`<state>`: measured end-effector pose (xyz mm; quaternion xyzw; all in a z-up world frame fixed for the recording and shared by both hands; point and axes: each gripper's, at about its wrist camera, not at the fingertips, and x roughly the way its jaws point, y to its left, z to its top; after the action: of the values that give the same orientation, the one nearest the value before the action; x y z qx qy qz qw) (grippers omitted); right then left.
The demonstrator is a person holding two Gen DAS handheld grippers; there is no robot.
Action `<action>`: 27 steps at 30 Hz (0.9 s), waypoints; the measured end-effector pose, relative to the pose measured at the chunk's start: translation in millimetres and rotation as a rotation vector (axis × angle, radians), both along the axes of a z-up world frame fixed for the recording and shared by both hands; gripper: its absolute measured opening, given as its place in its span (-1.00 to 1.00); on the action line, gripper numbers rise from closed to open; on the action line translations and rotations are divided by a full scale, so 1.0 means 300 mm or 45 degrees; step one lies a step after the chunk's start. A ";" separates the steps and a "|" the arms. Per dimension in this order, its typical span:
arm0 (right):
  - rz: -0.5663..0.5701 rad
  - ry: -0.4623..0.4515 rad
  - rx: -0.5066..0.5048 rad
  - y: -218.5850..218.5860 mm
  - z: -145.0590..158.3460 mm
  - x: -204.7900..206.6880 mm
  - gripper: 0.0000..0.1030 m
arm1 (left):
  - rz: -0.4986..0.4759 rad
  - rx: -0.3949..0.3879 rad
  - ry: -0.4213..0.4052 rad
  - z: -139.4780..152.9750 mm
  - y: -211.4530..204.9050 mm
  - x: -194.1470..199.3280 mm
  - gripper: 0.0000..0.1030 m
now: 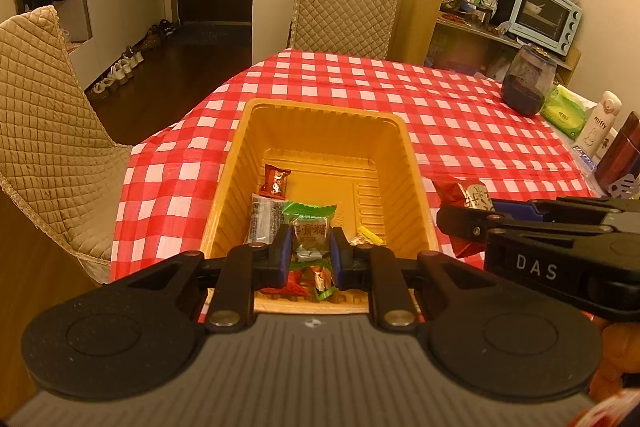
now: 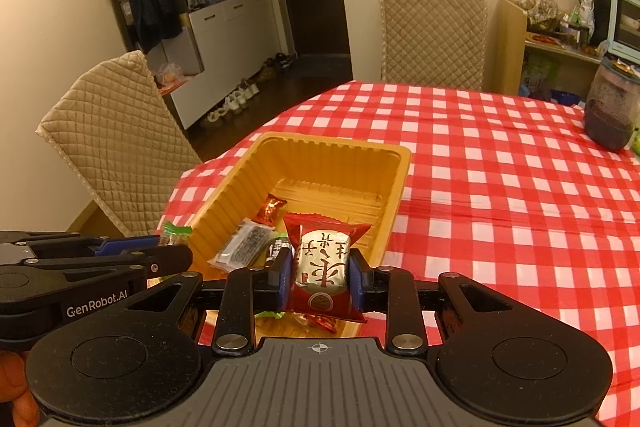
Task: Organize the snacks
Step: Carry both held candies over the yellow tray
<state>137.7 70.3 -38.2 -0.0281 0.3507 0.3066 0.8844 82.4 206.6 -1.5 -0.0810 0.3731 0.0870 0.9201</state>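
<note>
Green snack between left jaws (clamped) | red snack between right jaws

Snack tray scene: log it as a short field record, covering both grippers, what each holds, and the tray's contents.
left gripper: shut on green-wrapped candy, above the tray
right gripper: shut on red and gold snack packet, above the tray's near right edge
tray: golden plastic, on the red checked tablecloth
tray contents: small red candy, clear packet with dark print, more wrapped sweets near the front
table far side: dark jar
</note>
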 end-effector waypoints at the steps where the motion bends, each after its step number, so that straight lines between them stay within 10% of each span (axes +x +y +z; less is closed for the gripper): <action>1: 0.002 0.003 -0.001 0.005 -0.005 0.009 -0.42 | 0.000 0.001 0.002 -0.004 0.004 0.007 -0.66; 27: -0.006 0.064 -0.054 0.108 -0.115 0.224 -0.42 | -0.038 0.001 0.062 -0.113 0.060 0.209 -0.65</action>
<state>205.0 102.8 -72.7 -0.0384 0.3794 0.2977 0.8752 145.2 224.7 -35.6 -0.0728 0.3964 0.0754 0.9121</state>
